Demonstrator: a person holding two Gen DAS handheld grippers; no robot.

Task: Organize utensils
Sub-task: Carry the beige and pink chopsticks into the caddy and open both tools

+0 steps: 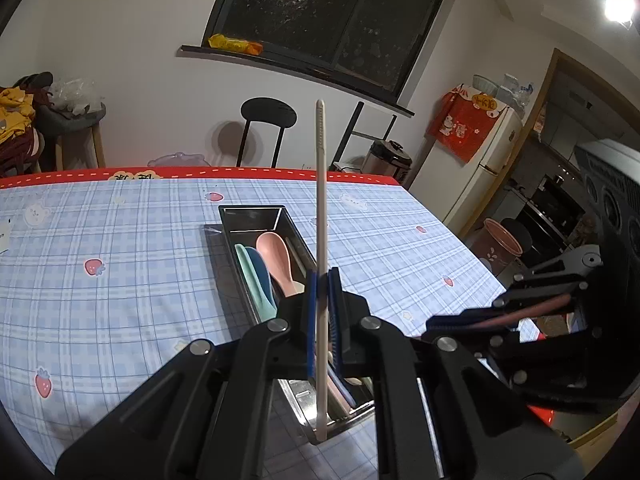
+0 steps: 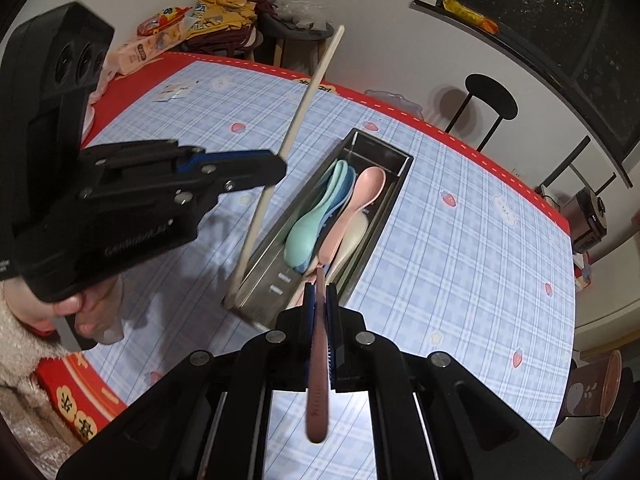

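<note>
Steel tray (image 2: 276,280) — left tongs (image 1: 323,280) clamp cream chopstick (image 1: 320,184) upright.

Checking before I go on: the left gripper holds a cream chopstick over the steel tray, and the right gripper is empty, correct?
Not quite. The right gripper is shut on a pink chopstick, as the right wrist view shows. The left gripper does hold the cream chopstick over the steel tray.

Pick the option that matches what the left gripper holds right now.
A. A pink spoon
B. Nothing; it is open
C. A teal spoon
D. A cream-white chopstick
D: the left gripper is shut on a cream-white chopstick, which stands nearly upright with its lower end at the near corner of the metal tray; the pink and teal spoons lie inside that tray.
</note>
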